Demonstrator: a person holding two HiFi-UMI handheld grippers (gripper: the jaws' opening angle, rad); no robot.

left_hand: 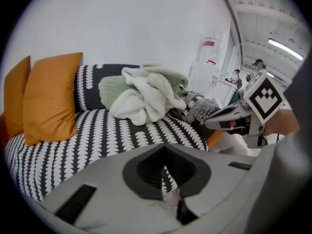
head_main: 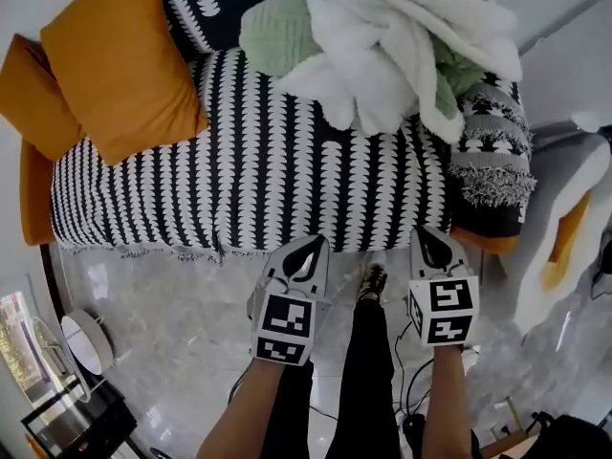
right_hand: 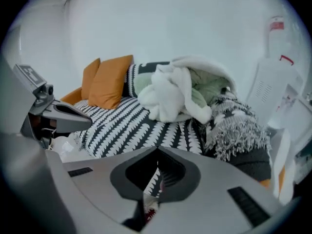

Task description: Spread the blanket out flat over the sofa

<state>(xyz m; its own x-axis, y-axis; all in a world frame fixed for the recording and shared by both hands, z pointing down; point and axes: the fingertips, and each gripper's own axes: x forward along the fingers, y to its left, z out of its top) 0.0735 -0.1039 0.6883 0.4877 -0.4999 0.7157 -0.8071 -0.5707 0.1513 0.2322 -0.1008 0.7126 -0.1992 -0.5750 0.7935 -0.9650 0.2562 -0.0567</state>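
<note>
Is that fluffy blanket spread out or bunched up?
Bunched up: the blanket sits in a crumpled heap at one end of the sofa.

Green-white blanket (head_main: 382, 46) — bunched, R end of sofa (head_main: 268, 170)

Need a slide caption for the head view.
With left gripper and right gripper shut, the blanket lies bunched on the sofa.

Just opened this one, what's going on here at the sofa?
A person stands at the front of a sofa covered in black-and-white patterned fabric, holding the left gripper and the right gripper near its front edge. Both have jaws together with nothing between them. The crumpled white and pale green fleece blanket lies heaped at the sofa's back right, not yet spread; two orange cushions sit at the left.
</note>
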